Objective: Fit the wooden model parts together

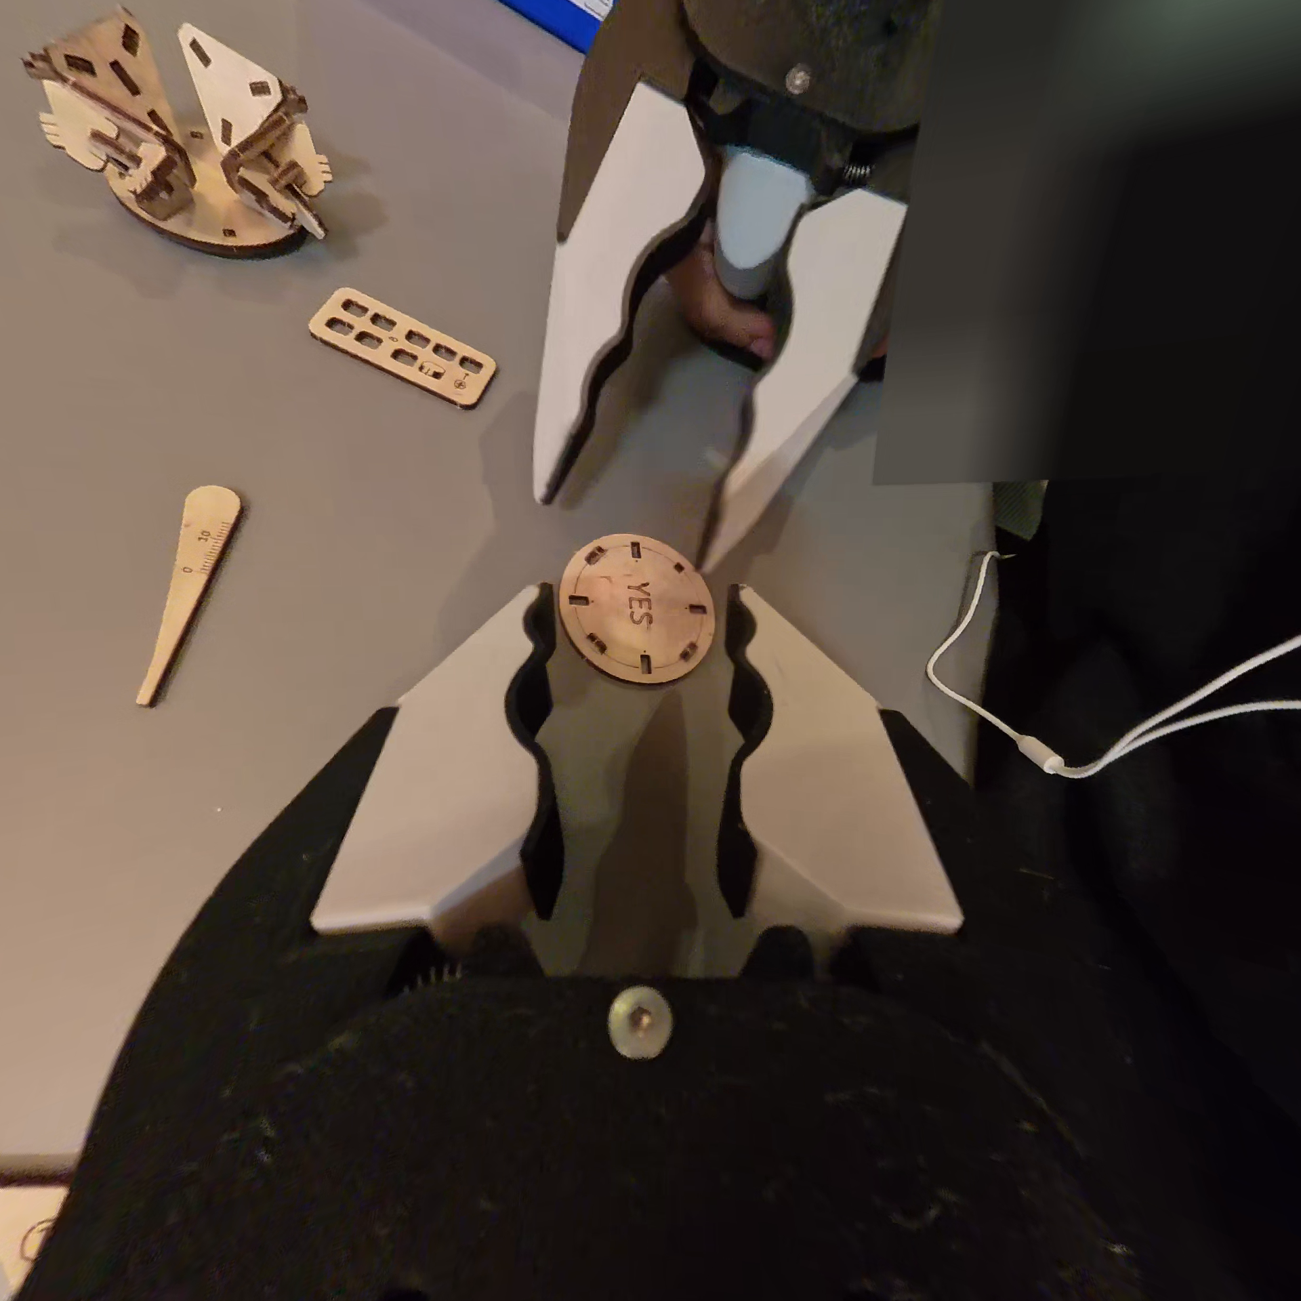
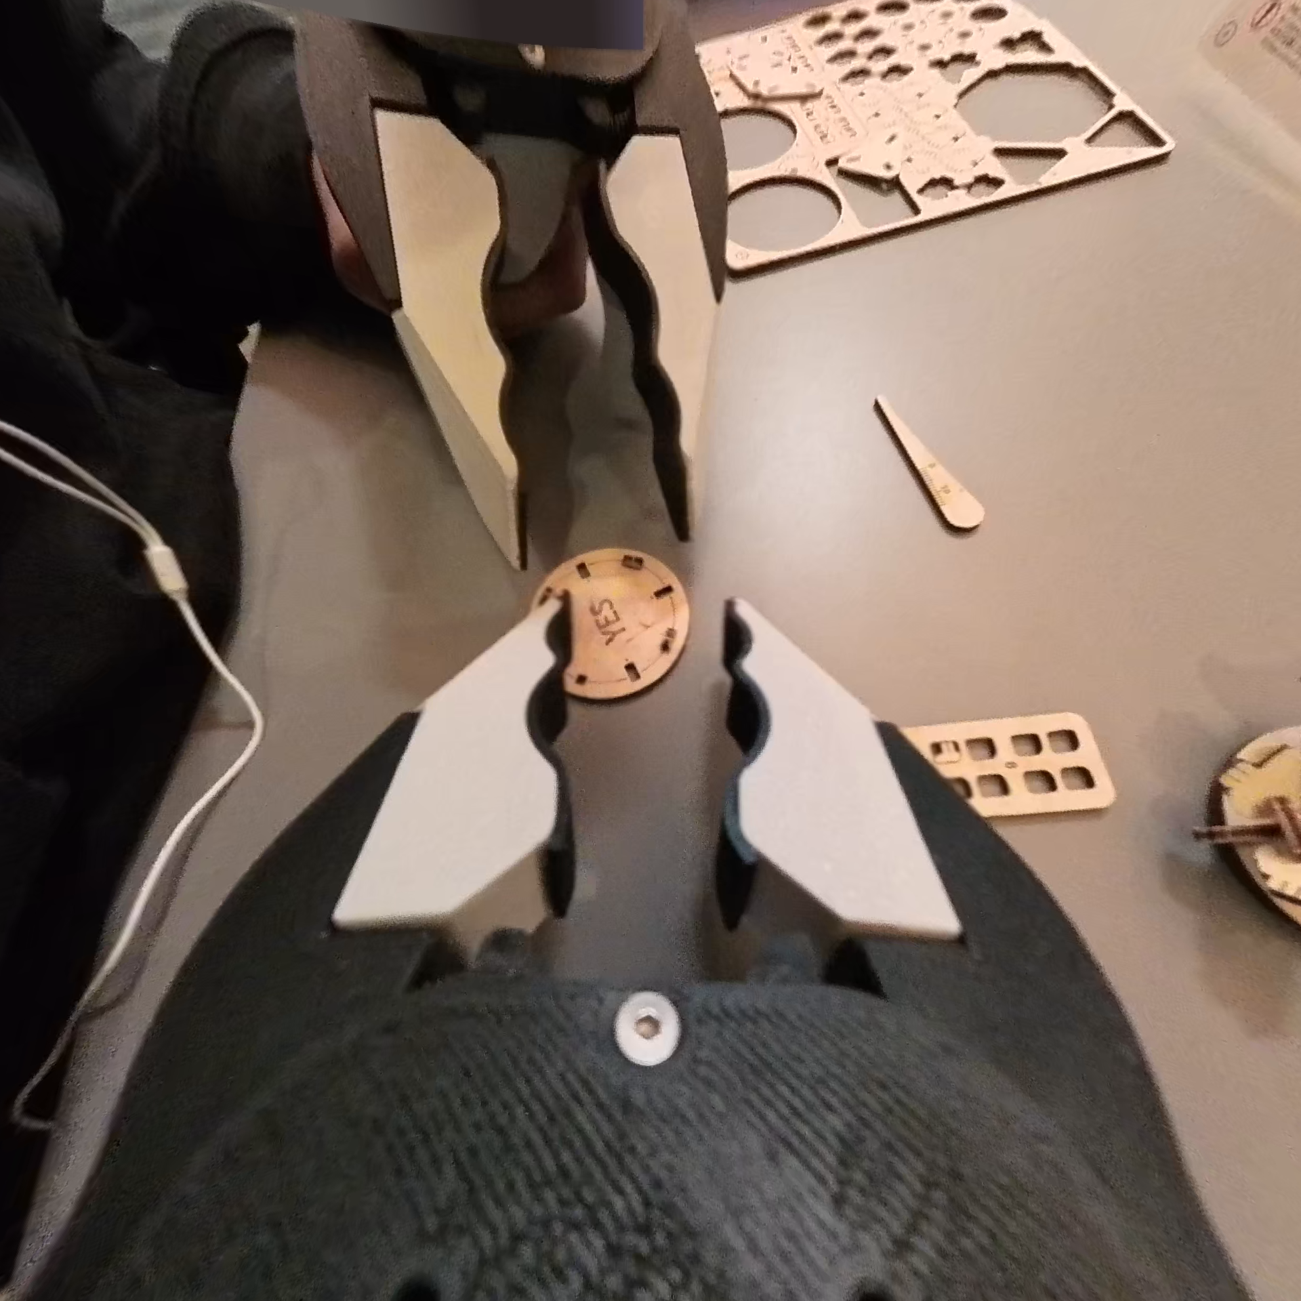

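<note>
From the round wooden disc (image 1: 636,609) lying flat on the grey worktop (image 1: 352,704), a tapered wooden scale stick (image 1: 189,591) and a slotted wooden plate (image 1: 401,347) lie well off to its left, spread flat as if laid out for picking. The left gripper (image 1: 637,598) has its 2 fingers spread wide either side of the disc, not pressing it. Opposite, the right gripper (image 2: 644,612) is also wide open and empty, 1 fingertip overlapping the disc's edge.
</note>
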`<action>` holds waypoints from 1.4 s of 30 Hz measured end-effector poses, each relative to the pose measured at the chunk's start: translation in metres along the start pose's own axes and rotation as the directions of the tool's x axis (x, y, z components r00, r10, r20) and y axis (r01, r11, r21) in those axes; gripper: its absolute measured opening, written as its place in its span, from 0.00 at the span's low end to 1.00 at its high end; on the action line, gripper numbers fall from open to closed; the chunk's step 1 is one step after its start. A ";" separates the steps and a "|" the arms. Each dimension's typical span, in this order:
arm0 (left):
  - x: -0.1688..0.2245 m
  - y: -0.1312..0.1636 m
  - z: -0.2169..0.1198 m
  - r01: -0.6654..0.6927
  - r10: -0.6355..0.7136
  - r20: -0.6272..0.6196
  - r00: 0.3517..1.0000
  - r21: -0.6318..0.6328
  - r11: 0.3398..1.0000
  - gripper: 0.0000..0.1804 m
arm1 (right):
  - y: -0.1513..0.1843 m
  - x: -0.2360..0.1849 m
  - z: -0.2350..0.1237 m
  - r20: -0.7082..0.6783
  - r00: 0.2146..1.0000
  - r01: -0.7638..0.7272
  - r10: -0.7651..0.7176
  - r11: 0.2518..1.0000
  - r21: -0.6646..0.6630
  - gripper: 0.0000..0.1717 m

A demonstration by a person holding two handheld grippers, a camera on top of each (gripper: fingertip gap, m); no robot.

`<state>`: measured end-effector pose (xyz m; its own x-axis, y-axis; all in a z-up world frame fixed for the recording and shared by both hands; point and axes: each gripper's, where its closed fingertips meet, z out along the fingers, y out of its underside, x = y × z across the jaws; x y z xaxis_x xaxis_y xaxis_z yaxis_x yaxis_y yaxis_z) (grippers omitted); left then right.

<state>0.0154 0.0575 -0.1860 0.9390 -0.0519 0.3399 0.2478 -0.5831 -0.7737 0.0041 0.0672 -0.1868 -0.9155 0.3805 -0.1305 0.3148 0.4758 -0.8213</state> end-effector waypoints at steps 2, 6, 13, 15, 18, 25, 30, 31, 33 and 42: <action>0.000 -0.001 -0.001 -0.003 0.003 0.005 1.000 0.006 1.000 0.28 | -0.008 -0.003 -0.003 0.013 1.000 -0.005 0.005 0.999 0.047 0.33; -0.001 -0.003 -0.003 -0.029 0.028 0.023 0.999 0.023 0.999 0.30 | -0.004 -0.001 -0.001 -0.048 0.997 0.060 -0.060 0.998 0.004 0.32; -0.019 -0.006 -0.013 -0.041 0.035 0.114 0.993 0.050 0.998 0.33 | -0.007 0.005 -0.003 -0.049 0.999 0.026 -0.024 0.999 0.041 0.47; -0.025 -0.008 -0.017 -0.047 0.038 0.143 0.989 0.064 0.997 0.33 | -0.010 0.010 -0.008 -0.079 0.997 0.031 -0.025 0.997 0.065 0.48; -0.035 -0.010 -0.023 -0.042 0.026 0.187 0.982 0.080 0.996 0.33 | -0.014 0.022 -0.018 -0.145 0.989 0.041 -0.027 0.995 0.093 0.50; -0.044 -0.015 -0.029 -0.040 0.012 0.227 0.974 0.119 0.992 0.32 | 0.000 0.063 -0.043 -0.323 0.946 -0.016 0.030 0.999 0.046 0.44; -0.048 -0.016 -0.031 -0.057 0.022 0.271 0.962 0.121 0.991 0.31 | 0.018 0.073 -0.038 -0.326 0.942 -0.080 0.075 0.997 -0.001 0.50; -0.050 -0.016 -0.032 -0.058 0.022 0.288 0.957 0.117 0.991 0.31 | 0.020 0.074 -0.036 -0.321 0.943 -0.090 0.085 0.996 -0.002 0.50; -0.056 -0.015 -0.036 -0.062 0.022 0.335 0.942 0.109 0.992 0.30 | 0.022 0.076 -0.035 -0.318 0.943 -0.108 0.100 0.994 -0.008 0.51; -0.059 -0.019 -0.045 0.003 -0.064 0.329 0.942 0.184 0.983 0.30 | 0.032 0.088 -0.026 -0.359 0.929 -0.125 0.083 0.988 -0.094 0.45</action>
<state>-0.0558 0.0355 -0.1674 0.9471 0.2558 0.1938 0.2901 -0.4239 -0.8580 -0.0600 0.1367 -0.2095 -0.7347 0.6783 0.0101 0.4485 0.4968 -0.7430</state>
